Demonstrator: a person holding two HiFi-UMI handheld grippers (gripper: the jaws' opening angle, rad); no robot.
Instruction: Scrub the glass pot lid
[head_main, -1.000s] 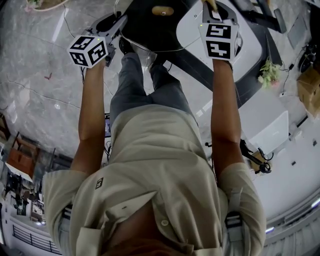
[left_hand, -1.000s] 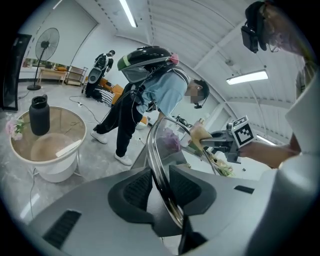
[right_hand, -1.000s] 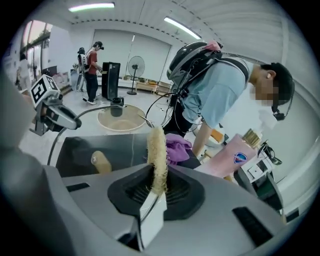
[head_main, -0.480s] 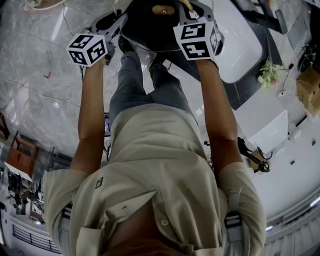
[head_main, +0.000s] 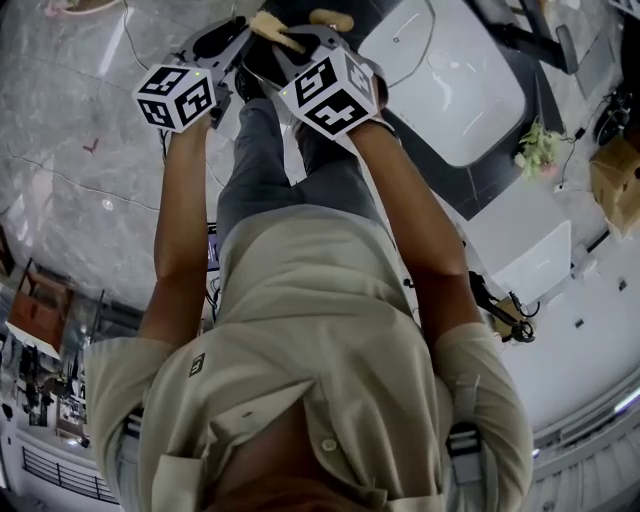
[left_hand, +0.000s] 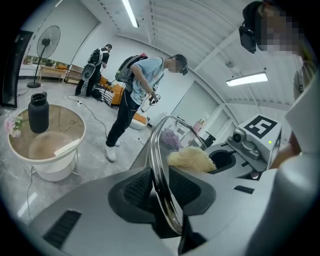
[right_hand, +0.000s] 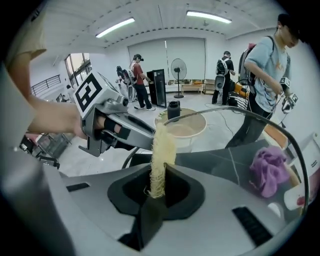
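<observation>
The glass pot lid (left_hand: 161, 165) stands edge-on, and my left gripper (left_hand: 161, 192) is shut on its metal rim. In the right gripper view the lid's rim (right_hand: 250, 116) arcs across above the dark counter. My right gripper (right_hand: 159, 187) is shut on a pale yellow loofah scrubber (right_hand: 162, 155), which stands up out of its jaws. The loofah (left_hand: 192, 159) lies against the lid's glass face close to my left gripper (right_hand: 112, 125). In the head view both grippers sit close together at the top, the left gripper (head_main: 238, 45) beside the right gripper (head_main: 287, 48), with the loofah (head_main: 272, 28) over the dark lid (head_main: 300, 15).
A purple cloth (right_hand: 270, 171) lies on the dark counter (right_hand: 220, 160) behind the lid. A white bucket (left_hand: 47, 150) holding a black bottle (left_hand: 38, 112) stands on the floor. A white basin (head_main: 450, 90) is at the right. Several people stand in the room behind.
My right gripper has swung left with the loofah, from the lid's right side to close beside the left gripper. The left gripper and the lid have stayed put.
</observation>
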